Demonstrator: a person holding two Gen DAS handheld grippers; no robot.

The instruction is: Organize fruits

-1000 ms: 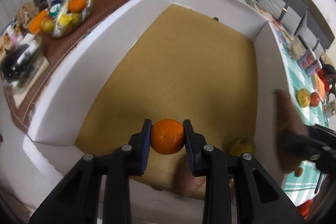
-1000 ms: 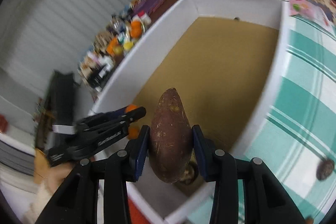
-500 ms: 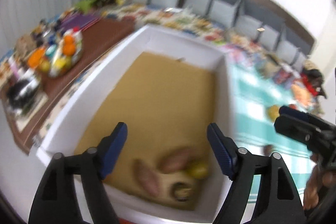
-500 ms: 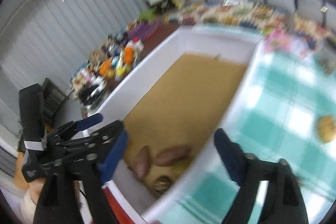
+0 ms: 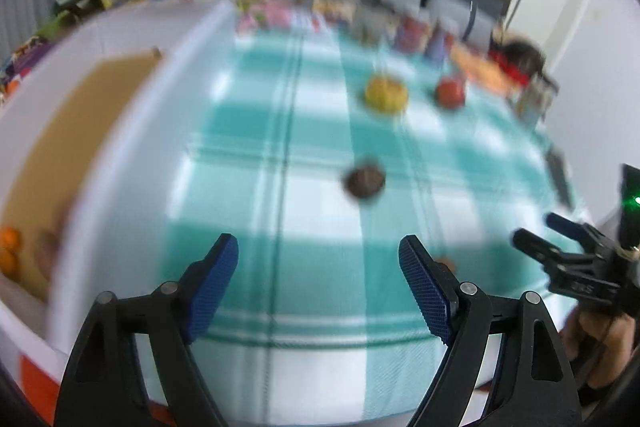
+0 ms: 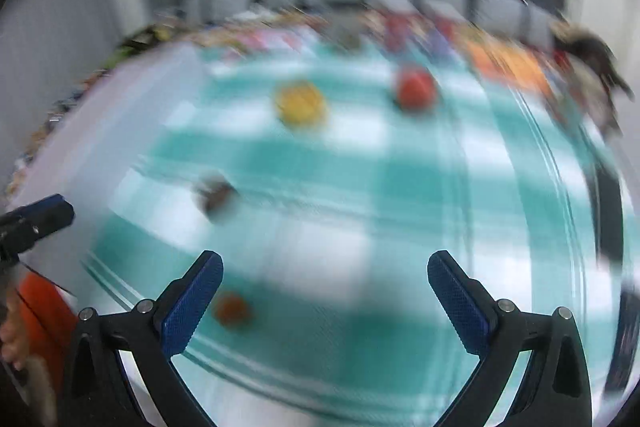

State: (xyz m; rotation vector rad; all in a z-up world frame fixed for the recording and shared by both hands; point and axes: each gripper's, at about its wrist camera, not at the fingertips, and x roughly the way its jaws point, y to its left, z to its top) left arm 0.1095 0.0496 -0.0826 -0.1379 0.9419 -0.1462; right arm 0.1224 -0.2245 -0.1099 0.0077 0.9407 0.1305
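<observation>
No writing or brand mark is legible in either wrist view; both are smeared by motion blur. The left gripper (image 5: 319, 283) has just been opening and its blue pads stand wide apart with nothing between them, only the teal-and-white checked tablecloth (image 5: 256, 131) below. The right gripper (image 6: 325, 301) has also just been opening and its jaws are spread very wide and empty, touching nothing. Fruits on the cloth: a yellow fruit (image 5: 386, 93) and a red fruit (image 5: 450, 93) lie near each other toward the far side; a dark brown round fruit (image 5: 364, 181) sits alone mid-cloth; a small orange fruit (image 6: 232, 309) lies near the right gripper's left pad. The white box (image 5: 132, 131) with tan floor sits at the left of the cloth; two oranges (image 5: 8, 251) show at its near end. The right gripper appears at the left view's right edge, held in a hand (image 5: 600, 343).
</observation>
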